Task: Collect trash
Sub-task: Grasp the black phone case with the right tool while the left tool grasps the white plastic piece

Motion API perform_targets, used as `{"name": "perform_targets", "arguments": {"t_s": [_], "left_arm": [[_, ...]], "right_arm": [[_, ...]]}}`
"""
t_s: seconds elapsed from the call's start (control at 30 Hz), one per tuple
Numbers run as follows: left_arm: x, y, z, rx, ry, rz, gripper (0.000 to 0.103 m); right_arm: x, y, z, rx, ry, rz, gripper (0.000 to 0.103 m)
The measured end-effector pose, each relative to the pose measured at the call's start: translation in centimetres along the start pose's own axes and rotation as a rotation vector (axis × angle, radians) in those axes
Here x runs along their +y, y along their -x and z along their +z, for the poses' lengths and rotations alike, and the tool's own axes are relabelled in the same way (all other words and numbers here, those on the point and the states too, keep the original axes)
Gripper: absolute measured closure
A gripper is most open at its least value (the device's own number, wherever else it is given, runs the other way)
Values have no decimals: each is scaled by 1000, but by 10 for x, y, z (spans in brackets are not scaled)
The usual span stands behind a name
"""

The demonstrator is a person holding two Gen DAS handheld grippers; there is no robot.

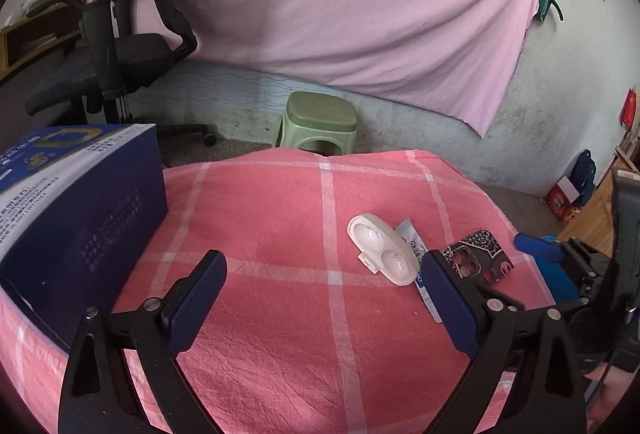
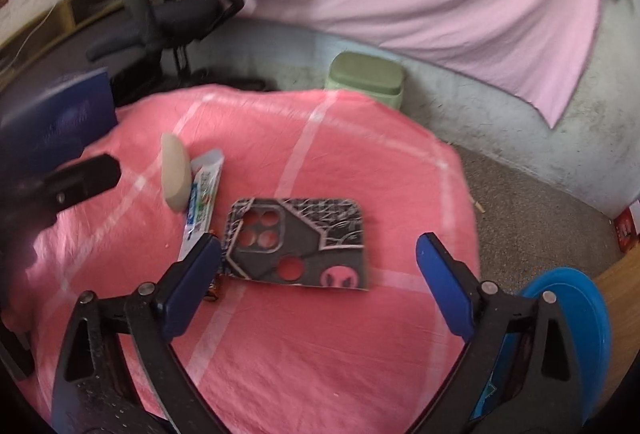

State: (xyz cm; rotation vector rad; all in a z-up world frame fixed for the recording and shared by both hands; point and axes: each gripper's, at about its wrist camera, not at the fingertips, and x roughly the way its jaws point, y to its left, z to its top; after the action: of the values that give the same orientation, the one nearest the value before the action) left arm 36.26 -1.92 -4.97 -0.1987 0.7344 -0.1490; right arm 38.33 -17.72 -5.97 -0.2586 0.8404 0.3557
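Observation:
On a table under a pink checked cloth lie a white plastic blister tray, a squeezed toothpaste tube and a black patterned phone case. My left gripper is open and empty, just short of the tray and tube. My right gripper is open and empty, its fingers either side of the phone case, with the tube and tray to its left. A small brown wrapper lies by the right gripper's left finger.
A dark blue box stands on the table's left. A blue bin sits off the table's right edge. A green stool and a black office chair stand beyond on the floor, under a pink sheet.

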Motion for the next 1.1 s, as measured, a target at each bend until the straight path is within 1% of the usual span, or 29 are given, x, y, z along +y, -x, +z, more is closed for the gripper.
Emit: {"name": "perform_targets", "arguments": {"t_s": [0.07,0.13,0.2,0.23,0.3,0.33,0.4,0.47,0.6,0.67,0.77,0.83,0.9,0.93,1.0,1.07,1.1], "left_arm": [[1,-3,1,14,3,-10,12],[1,-4,2,22,4,-26,16],[-1,-7,3,32,1,-40,21],[-3,-7,4,37,-2,-47,22],[-8,-11,5,56,-17,-58,30],[-10,-13,6,66,-25,-64,33],[-15,-18,8,84,-34,-73,42],[-20,-24,10,104,-40,-78,47],[-27,-38,16,145,-46,-55,47],[-28,-45,18,164,-43,-33,48],[-27,-49,19,173,-28,-18,48],[-25,-49,19,169,-13,-12,54],[-20,-49,18,170,1,-24,68],[-17,-48,18,172,11,-26,71],[-14,-47,18,176,14,-24,81],[-10,-44,17,175,24,-35,88],[-8,-42,16,177,29,-45,88]], "right_arm": [[4,-4,0,18,16,1,0],[6,-12,-1,55,26,-5,0],[5,-12,0,51,26,-5,0],[4,-10,-1,44,19,-10,6],[-3,-6,-1,32,-10,-18,6],[-6,-6,-1,29,-25,-19,6],[-14,-2,-3,20,-66,-18,6],[-21,1,-5,11,-106,-24,6],[-34,7,-9,-9,-182,-5,6],[-36,6,-8,-6,-189,4,6],[-28,5,-7,-2,-168,-3,6],[-23,3,-6,7,-141,-10,6],[-21,2,-6,15,-122,-18,6],[-19,2,-6,17,-116,-20,6],[-18,2,-6,17,-111,-15,6],[-19,3,-8,17,-120,-5,6],[-20,4,-9,17,-130,1,6]]}}
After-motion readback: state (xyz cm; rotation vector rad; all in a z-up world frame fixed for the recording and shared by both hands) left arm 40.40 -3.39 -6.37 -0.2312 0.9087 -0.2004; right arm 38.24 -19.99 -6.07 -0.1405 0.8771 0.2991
